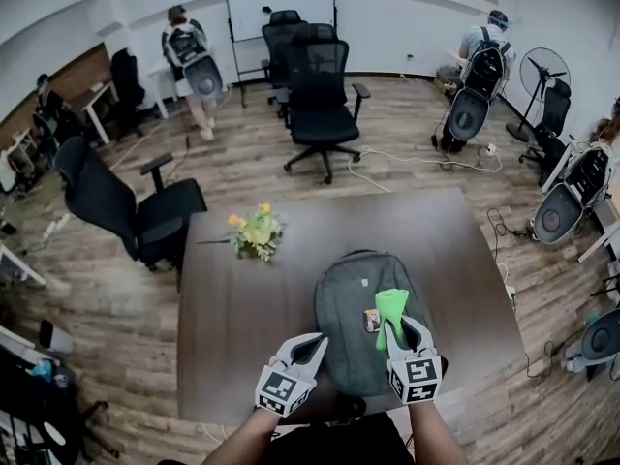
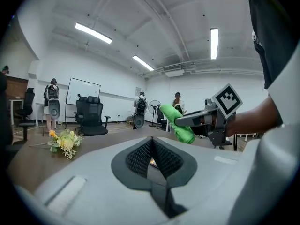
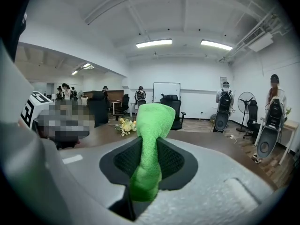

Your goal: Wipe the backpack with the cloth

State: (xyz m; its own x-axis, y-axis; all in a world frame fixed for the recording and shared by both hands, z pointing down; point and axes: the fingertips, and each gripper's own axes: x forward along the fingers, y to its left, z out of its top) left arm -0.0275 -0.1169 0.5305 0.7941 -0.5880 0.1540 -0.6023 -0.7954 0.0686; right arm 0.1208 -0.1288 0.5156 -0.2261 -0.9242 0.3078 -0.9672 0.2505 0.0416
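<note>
A grey backpack point(image 1: 341, 310) lies flat on the brown table point(image 1: 232, 308), close to the near edge. My right gripper point(image 1: 401, 327) hovers over the pack's right half, shut on a bright green cloth point(image 1: 390, 310) that sticks up and forward out of its jaws. That cloth point(image 3: 149, 139) fills the gap between the jaws in the right gripper view. My left gripper point(image 1: 314, 341) hangs just left of the pack's near end, its jaws together with nothing in them point(image 2: 152, 143). From the left gripper view, the right gripper point(image 2: 180, 122) and the cloth point(image 2: 177, 123) show in the air.
A small bunch of yellow flowers point(image 1: 256, 231) lies on the table's far left part. Black office chairs point(image 1: 318, 95) stand beyond the table and at its left point(image 1: 126, 206). People wearing backpacks stand at the back of the room. Cables run over the floor at the right.
</note>
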